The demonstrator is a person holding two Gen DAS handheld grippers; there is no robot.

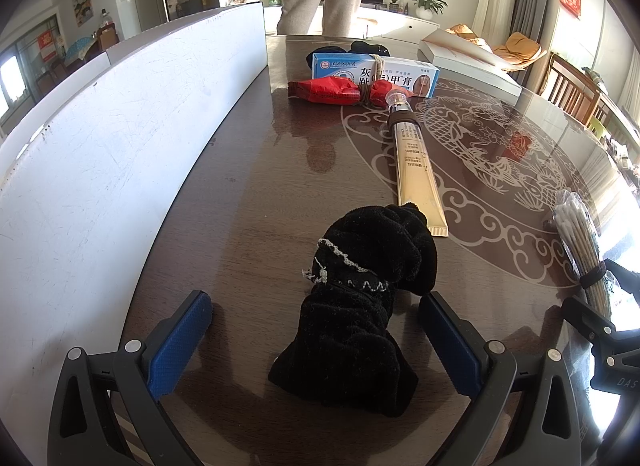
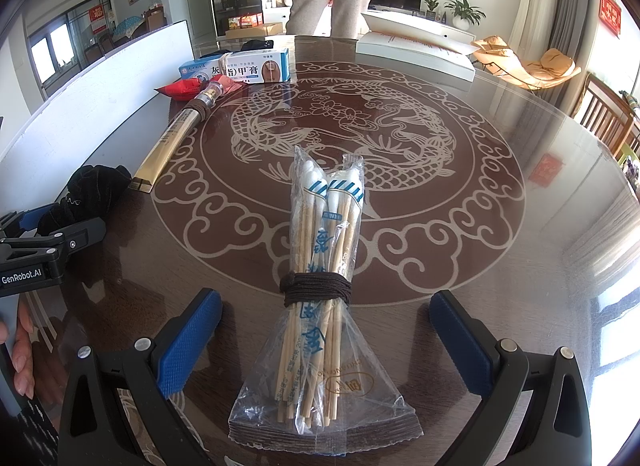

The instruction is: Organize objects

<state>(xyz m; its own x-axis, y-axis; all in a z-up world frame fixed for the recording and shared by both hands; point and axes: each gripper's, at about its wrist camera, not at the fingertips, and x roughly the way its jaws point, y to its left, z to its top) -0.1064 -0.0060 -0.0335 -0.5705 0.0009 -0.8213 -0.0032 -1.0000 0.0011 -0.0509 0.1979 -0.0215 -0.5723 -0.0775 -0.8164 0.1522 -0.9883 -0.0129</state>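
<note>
A black rolled cloth [image 1: 356,306] lies on the dark table between the open jaws of my left gripper [image 1: 316,318]; it also shows in the right wrist view [image 2: 90,193]. A bagged bundle of cotton swabs [image 2: 324,290], tied with a brown band, lies between the open jaws of my right gripper [image 2: 326,318]; it also shows in the left wrist view [image 1: 580,242]. A gold tube [image 1: 414,161] lies beyond the cloth. A red packet [image 1: 332,91] and a blue and white box [image 1: 376,71] lie further back.
A long white box wall [image 1: 120,137] runs along the table's left side. A white box [image 2: 416,51] sits at the far right of the table. A person stands behind the far edge. Another black item [image 1: 368,47] lies behind the blue box.
</note>
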